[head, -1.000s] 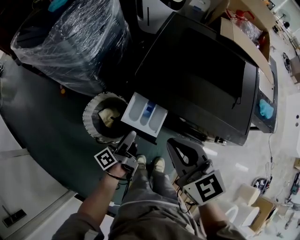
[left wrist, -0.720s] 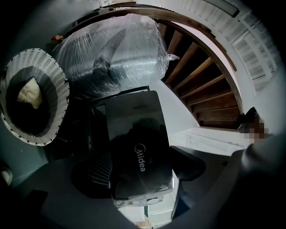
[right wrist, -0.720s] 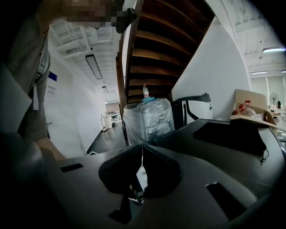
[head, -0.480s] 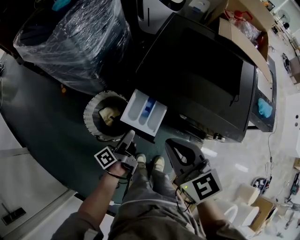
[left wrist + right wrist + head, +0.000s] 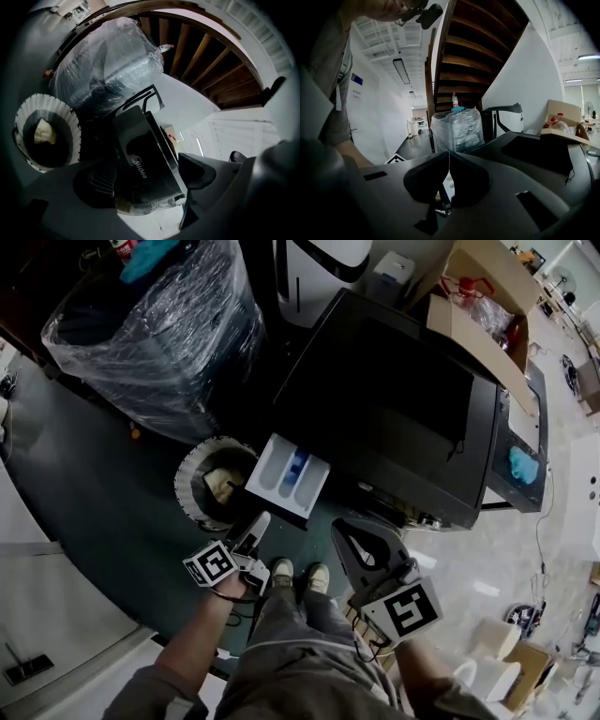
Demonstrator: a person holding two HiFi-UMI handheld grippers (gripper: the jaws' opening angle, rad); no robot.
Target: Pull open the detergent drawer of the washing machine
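Lettering "Midea" [image 5: 139, 168] reads on the dark front of the washing machine [image 5: 394, 409]. Its white detergent drawer [image 5: 281, 470] stands pulled out over the floor, with a blue insert inside and its left edge just beside a white pleated basket [image 5: 185, 488]. We hold the left claw [image 5: 259, 521] spread and empty, just short of the drawer's front edge, and the right claw [image 5: 449, 161] pressed together on nothing. Dark floor [image 5: 84, 484] lies open to the left. A second ago the drawer was out just as far.
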